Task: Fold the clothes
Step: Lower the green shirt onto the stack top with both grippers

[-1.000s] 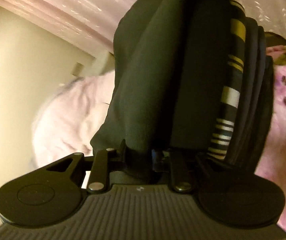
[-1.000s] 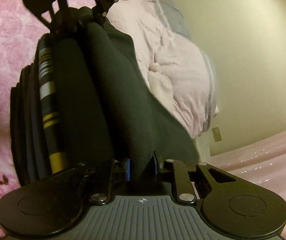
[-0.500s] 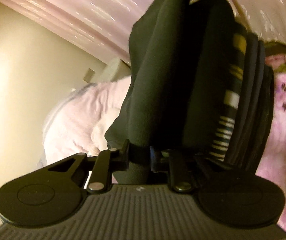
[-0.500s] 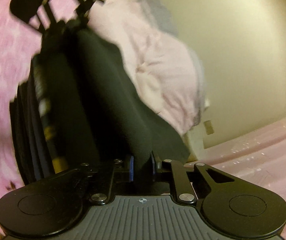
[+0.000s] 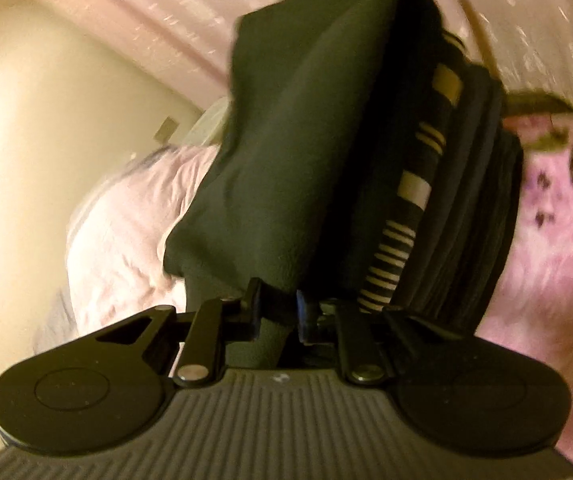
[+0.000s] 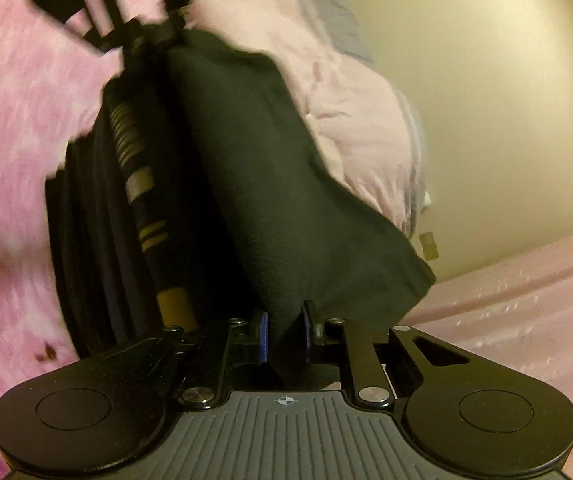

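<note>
- The dark garment [image 5: 278, 184] hangs stretched between my two tongs, clear of the pink fleece blanket [image 5: 558, 248] that carries the stack of folded clothes [image 5: 462, 216].
- The garment's free long edge faces the pale pink bedding [image 6: 342, 120] and cream wall [image 6: 486, 80]; open room lies on that side.
- The stack stands just beside the garment; I cannot tell whether they touch.
- My left tongs [image 5: 277, 314] are clenched on one end of the garment, fabric bunched between the pads.
- My right tongs [image 6: 284, 334] grasp the opposite end likewise.
- The right view is blurred at its upper part; the stack's lower layers are too dark to separate.
</note>
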Motion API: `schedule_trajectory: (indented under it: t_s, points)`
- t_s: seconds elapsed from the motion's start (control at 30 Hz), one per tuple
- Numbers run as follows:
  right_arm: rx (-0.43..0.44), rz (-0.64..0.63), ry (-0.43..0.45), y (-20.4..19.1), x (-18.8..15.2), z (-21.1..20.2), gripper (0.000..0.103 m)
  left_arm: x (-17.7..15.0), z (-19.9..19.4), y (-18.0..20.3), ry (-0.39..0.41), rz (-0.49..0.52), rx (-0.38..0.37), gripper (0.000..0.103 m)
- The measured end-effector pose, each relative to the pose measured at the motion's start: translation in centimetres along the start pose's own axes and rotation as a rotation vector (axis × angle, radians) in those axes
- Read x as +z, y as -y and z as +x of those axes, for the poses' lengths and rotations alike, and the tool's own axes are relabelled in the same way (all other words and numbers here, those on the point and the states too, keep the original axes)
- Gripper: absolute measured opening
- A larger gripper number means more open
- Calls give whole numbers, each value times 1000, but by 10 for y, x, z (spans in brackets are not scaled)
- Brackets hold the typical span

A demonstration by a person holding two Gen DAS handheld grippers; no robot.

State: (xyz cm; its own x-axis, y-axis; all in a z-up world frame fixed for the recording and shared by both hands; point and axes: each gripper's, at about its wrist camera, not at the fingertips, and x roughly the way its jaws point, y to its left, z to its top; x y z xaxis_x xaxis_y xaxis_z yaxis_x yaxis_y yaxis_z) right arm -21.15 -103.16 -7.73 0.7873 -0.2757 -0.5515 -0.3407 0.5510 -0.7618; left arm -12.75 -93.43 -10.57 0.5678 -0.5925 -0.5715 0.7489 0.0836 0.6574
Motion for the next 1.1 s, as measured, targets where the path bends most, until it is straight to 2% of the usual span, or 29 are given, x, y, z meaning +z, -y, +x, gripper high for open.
schedule_trajectory:
  t_s: [0.03,0.1,0.27,0.3,0.37,0.43,0.5,0.63,0.7,0.77,0.83,0.87,0.97,1.1]
  points:
    - [4,-8,7,-2,-2,1,14,-1,0,2,-4,-30,-7,13]
    - [8,-52,0,-14,-5,6,15,-1,7,18,-18,33,2,13]
    - [8,13,-1,-4,-2,-1,15,2,-5,4,-21,8,-5,13]
    - [2,4,0,-8,-5,-1,15,1,-11,0,-24,-18,-18,13]
    - [-13,29,10,-11,-9,-2,15,-6,-25,-20,-23,-170,-64,12]
    - [-27,59,23,-16,-10,-1,15,-7,-39,-36,-7,-300,-76,11]
    - [-40,78,29,-23,-12,-3,15,-2,-46,-46,26,-336,-65,11]
    - [-63,108,22,-31,-10,0,15,19,-15,-63,33,-385,-85,12]
    - [-59,115,19,-28,-7,1,16,26,12,-72,-17,-467,-155,12]
    - [-51,108,21,-22,-6,-2,16,23,27,-68,-66,-507,-208,7]
    - [-28,91,18,-18,-2,-3,25,20,31,-67,-65,-498,-187,4]
    - [-27,92,21,-16,0,-8,33,20,31,-68,-67,-504,-183,1]
    - [0,201,27,-3,5,-30,36,16,33,-73,-78,-527,-187,0]
    - [76,464,99,30,20,-39,36,11,27,-78,-72,-544,-196,0]
